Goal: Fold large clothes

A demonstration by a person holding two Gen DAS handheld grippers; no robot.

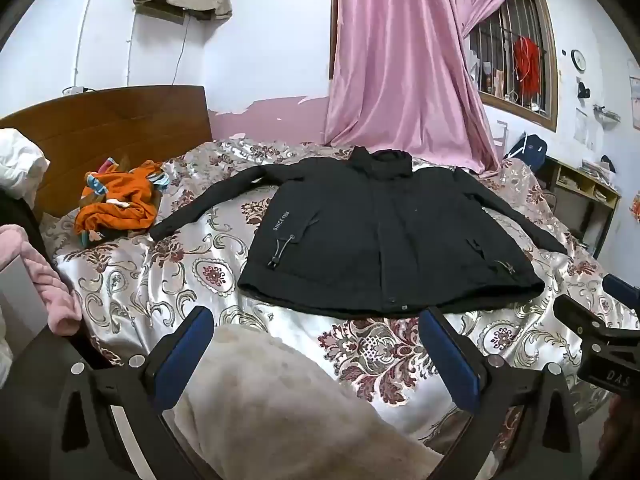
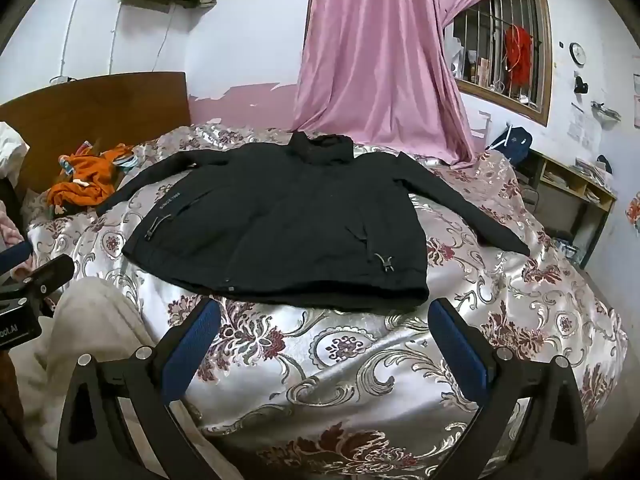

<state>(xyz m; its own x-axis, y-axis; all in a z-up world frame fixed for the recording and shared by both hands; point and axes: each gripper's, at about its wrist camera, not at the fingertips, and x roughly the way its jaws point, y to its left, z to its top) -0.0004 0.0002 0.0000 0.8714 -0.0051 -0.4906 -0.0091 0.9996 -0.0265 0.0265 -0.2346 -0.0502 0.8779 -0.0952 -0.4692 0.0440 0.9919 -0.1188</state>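
A black jacket (image 1: 384, 236) lies flat and spread out, front up, on the patterned bedspread (image 1: 152, 272), both sleeves stretched out to the sides and the collar toward the far wall. It also shows in the right wrist view (image 2: 288, 224). My left gripper (image 1: 316, 320) is open and empty, held just short of the jacket's near hem. My right gripper (image 2: 324, 312) is open and empty, also just short of the near hem, toward its right part. The right gripper shows at the right edge of the left wrist view (image 1: 600, 320).
An orange garment pile (image 1: 120, 204) lies at the far left by the wooden headboard (image 1: 104, 124). A beige fleece blanket (image 1: 280, 400) lies at the bed's near edge. A pink curtain (image 1: 404, 64) hangs behind. A shelf unit (image 1: 580, 196) stands at the right.
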